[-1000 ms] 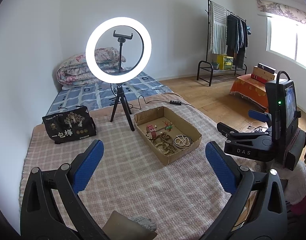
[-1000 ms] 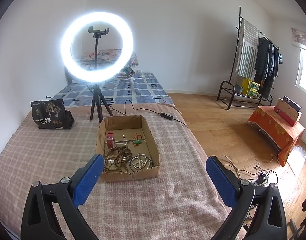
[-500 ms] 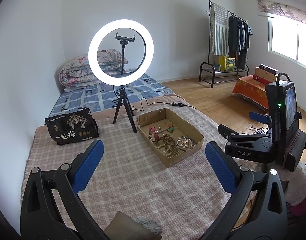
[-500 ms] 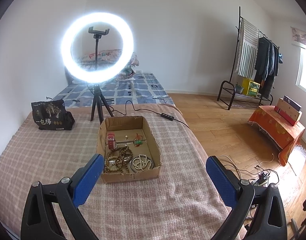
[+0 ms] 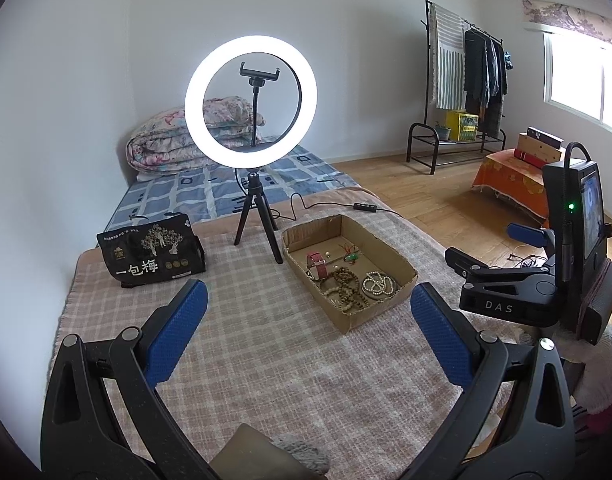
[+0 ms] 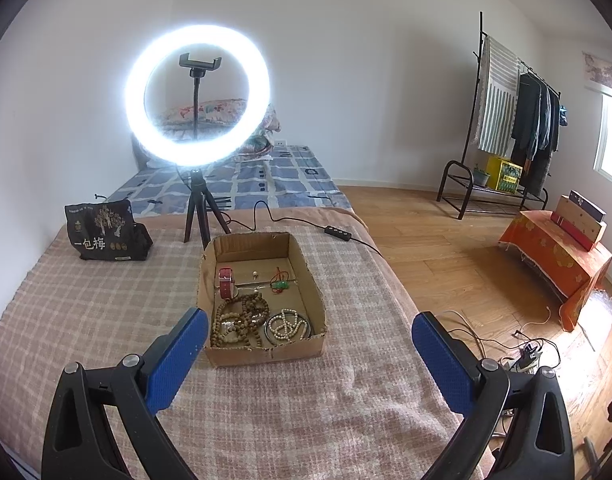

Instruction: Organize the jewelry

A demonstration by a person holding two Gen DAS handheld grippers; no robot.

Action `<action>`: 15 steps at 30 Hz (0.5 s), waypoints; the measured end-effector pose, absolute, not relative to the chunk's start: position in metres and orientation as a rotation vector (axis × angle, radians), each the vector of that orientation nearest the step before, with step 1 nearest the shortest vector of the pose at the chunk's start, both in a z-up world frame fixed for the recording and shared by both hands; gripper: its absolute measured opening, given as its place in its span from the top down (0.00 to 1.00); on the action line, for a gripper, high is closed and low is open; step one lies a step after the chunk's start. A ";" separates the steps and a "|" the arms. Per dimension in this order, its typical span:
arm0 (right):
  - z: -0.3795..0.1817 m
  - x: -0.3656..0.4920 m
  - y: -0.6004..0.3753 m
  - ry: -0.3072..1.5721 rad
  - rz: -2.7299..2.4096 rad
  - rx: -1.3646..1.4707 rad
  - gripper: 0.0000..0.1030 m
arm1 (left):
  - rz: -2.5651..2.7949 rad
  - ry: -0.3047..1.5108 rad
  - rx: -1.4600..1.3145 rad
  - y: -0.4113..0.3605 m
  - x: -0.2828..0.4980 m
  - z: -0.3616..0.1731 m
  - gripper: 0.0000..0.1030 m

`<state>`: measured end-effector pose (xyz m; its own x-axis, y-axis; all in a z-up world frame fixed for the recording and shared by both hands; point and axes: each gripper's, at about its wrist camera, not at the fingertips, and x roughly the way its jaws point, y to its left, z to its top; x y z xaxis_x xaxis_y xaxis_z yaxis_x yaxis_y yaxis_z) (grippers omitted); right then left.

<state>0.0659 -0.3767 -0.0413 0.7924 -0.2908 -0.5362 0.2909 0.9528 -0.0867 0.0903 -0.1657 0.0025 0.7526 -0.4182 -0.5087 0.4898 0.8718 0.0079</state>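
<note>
Both grippers — left gripper [image 5: 306, 332] and right gripper [image 6: 308, 344] — hover spread wide, holding nothing, above the plaid blanket [image 6: 85, 300]. Ahead sits the cardboard tray [image 6: 306, 276] — red watch [image 6: 227, 282], brown beads [image 6: 241, 320], white beads [image 6: 287, 324] inside.

Both grippers are showing blue textured pads [image 6: 177, 352] on black frames. Blanket [image 6: 85, 300] is reading pink-beige w/ a pale plaid check. Cardboard tray [image 6: 306, 276] is plain brown — inside, a red watch strap [image 6: 225, 282], brown wooden beads [image 6: 241, 320], off-white beads [image 6: 287, 326], a small green pendant [image 6: 281, 286] on red cord. Black bag [image 6: 101, 232] is showing white characters and gold tree print. Ring light [image 6: 197, 94] is glowing white on a black tripod. Mattress behind is showing blue-grey squares; side table cloth [image 6: 554, 264] is looking orange w/ yellow florals.
</note>
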 end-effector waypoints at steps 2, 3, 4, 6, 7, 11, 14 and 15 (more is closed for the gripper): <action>-0.041 0.066 -0.377 0.577 -0.311 0.001 0.00 | -0.496 0.519 0.145 -0.165 0.090 0.002 0.00; -0.042 0.066 -0.377 0.577 -0.311 0.000 0.00 | -0.497 0.519 0.144 -0.165 0.090 0.002 0.00; -0.042 0.066 -0.377 0.577 -0.311 0.000 0.00 | -0.497 0.519 0.144 -0.165 0.090 0.002 0.00; -0.042 0.066 -0.377 0.578 -0.309 0.001 0.00 | -0.496 0.517 0.144 -0.165 0.090 0.002 0.00; -0.042 0.066 -0.377 0.578 -0.308 0.001 0.00 | -0.496 0.518 0.144 -0.165 0.090 0.002 0.00; -0.042 0.066 -0.377 0.579 -0.308 0.001 0.00 | -0.498 0.519 0.143 -0.165 0.090 0.002 0.00; -0.042 0.066 -0.377 0.579 -0.308 0.001 0.00 | -0.497 0.517 0.144 -0.165 0.090 0.002 0.00; -0.042 0.066 -0.377 0.579 -0.309 0.000 0.00 | -0.499 0.518 0.145 -0.165 0.090 0.002 0.00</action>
<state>0.0664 -0.3766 -0.0416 0.7924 -0.2868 -0.5384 0.2871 0.9541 -0.0858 0.0899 -0.1648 0.0020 0.7528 -0.4192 -0.5074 0.4909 0.8712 0.0085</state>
